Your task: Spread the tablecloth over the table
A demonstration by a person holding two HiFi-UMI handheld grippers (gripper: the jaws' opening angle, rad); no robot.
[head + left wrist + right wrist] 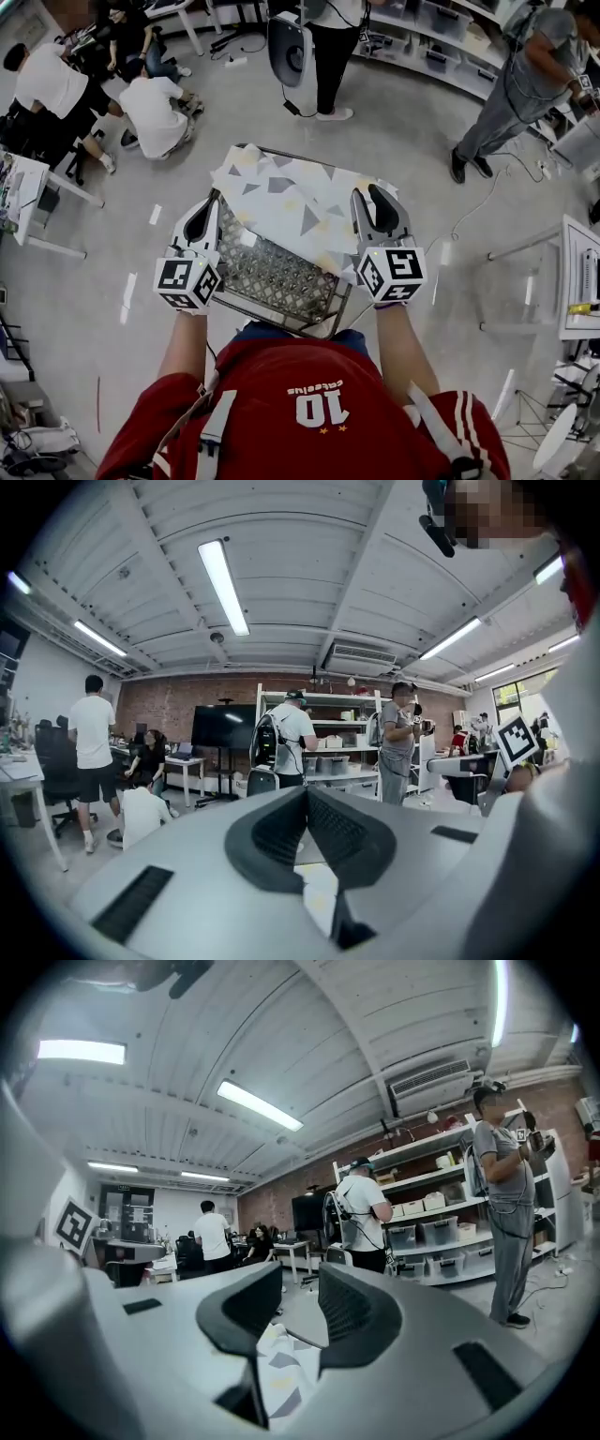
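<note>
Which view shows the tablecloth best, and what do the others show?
The head view: it looks down on the whole tablecloth, covering the far part of the table. The left gripper view shows only a pale strip below its jaws, the right gripper view a crumpled patch.

"10" on the red shirt [281,398]; small word beside it, possibly "calcetus"

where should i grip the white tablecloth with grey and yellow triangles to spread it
Probably the near edge of the white triangle-patterned tablecloth, towards its corners, coming from the near side: it covers only the far part of the metal lattice table, so that edge lies free.
</note>
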